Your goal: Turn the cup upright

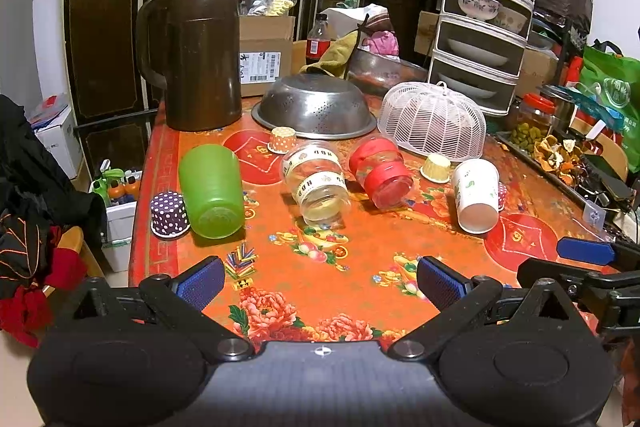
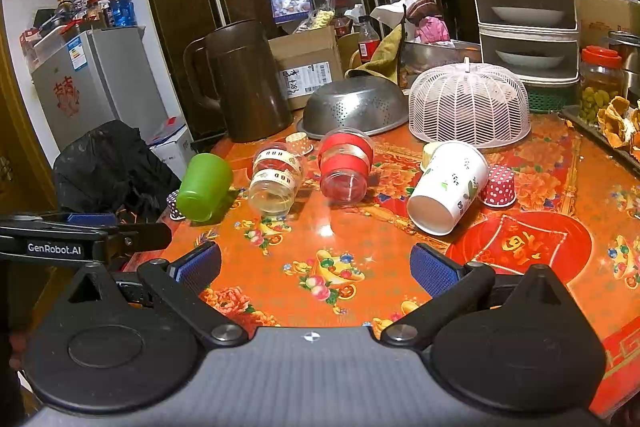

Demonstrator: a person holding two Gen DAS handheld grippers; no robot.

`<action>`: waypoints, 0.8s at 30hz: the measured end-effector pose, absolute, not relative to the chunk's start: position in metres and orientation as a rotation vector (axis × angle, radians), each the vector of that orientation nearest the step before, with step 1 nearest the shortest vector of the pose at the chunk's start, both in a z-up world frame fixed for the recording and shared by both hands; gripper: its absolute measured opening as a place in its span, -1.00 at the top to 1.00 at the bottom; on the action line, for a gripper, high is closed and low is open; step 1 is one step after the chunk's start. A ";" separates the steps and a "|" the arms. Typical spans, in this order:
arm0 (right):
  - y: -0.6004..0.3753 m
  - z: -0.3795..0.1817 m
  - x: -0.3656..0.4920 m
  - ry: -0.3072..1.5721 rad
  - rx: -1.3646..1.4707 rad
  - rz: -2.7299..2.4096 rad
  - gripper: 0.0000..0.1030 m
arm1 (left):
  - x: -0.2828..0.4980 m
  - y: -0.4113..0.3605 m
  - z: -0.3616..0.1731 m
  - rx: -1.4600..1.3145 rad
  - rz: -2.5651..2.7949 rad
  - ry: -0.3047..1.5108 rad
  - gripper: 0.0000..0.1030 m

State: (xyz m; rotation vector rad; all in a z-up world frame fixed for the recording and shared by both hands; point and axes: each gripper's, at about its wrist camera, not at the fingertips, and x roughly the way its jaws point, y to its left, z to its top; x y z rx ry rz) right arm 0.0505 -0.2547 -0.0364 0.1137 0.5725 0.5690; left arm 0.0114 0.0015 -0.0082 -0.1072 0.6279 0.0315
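Four cups lie on their sides on the red flowered table (image 1: 360,259): a green plastic cup (image 1: 212,191) (image 2: 205,187), a clear cup with a white HBD band (image 1: 318,181) (image 2: 276,179), a clear cup with a red band (image 1: 380,171) (image 2: 346,167), and a white paper cup (image 1: 477,195) (image 2: 446,187). My left gripper (image 1: 320,283) is open and empty above the near table edge, well short of the cups. My right gripper (image 2: 316,267) is open and empty, also short of them.
Small cupcake liners sit upside down among the cups: purple dotted (image 1: 169,214), orange (image 1: 282,139), cream (image 1: 437,167), red dotted (image 2: 498,185). Behind stand a brown pitcher (image 1: 198,57), an upturned steel colander (image 1: 314,107), a white mesh food cover (image 1: 432,121) and a tiered dish rack (image 1: 480,11).
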 end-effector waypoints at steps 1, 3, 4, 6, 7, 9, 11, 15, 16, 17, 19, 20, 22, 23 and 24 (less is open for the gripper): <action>-0.255 -0.036 0.051 0.574 0.115 0.568 -0.98 | 0.011 0.001 -0.008 -0.107 0.031 0.627 -1.00; -0.255 -0.037 0.052 0.577 0.116 0.568 -0.98 | 0.011 0.001 -0.008 -0.108 0.031 0.626 -1.00; -0.256 -0.037 0.052 0.578 0.116 0.568 -0.98 | 0.011 0.001 -0.008 -0.108 0.031 0.626 -1.00; -0.256 -0.037 0.051 0.577 0.117 0.571 -0.98 | 0.011 0.001 -0.008 -0.107 0.032 0.628 -1.00; -0.256 -0.037 0.051 0.578 0.116 0.571 -0.98 | 0.011 0.001 -0.008 -0.108 0.032 0.629 -1.00; -0.256 -0.038 0.052 0.579 0.115 0.571 -0.98 | 0.012 0.001 -0.008 -0.109 0.030 0.631 -1.00; -0.255 -0.039 0.053 0.581 0.116 0.571 -0.98 | 0.012 0.001 -0.008 -0.109 0.029 0.631 -1.00; -0.254 -0.039 0.054 0.585 0.113 0.572 -0.98 | 0.013 0.002 -0.009 -0.109 0.028 0.631 -1.00; -0.253 -0.039 0.055 0.586 0.112 0.573 -0.98 | 0.013 0.002 -0.010 -0.108 0.027 0.632 -1.00; -0.252 -0.039 0.056 0.585 0.111 0.574 -0.98 | 0.013 0.003 -0.010 -0.109 0.027 0.632 -1.00; -0.249 -0.034 0.062 0.585 0.105 0.586 -0.98 | 0.013 0.007 -0.012 -0.116 0.026 0.631 -1.00; -0.245 -0.028 0.070 0.591 0.092 0.600 -0.98 | 0.013 0.008 -0.012 -0.121 0.024 0.630 -1.00; -0.233 -0.013 0.095 0.593 0.051 0.616 -0.98 | 0.013 0.012 -0.012 -0.137 0.019 0.627 -1.00; -0.224 -0.004 0.114 0.609 0.028 0.599 -0.98 | 0.013 0.014 -0.012 -0.144 0.016 0.625 -1.00; -0.216 0.001 0.132 0.628 0.017 0.575 -0.98 | 0.012 0.016 -0.013 -0.150 0.013 0.623 -1.00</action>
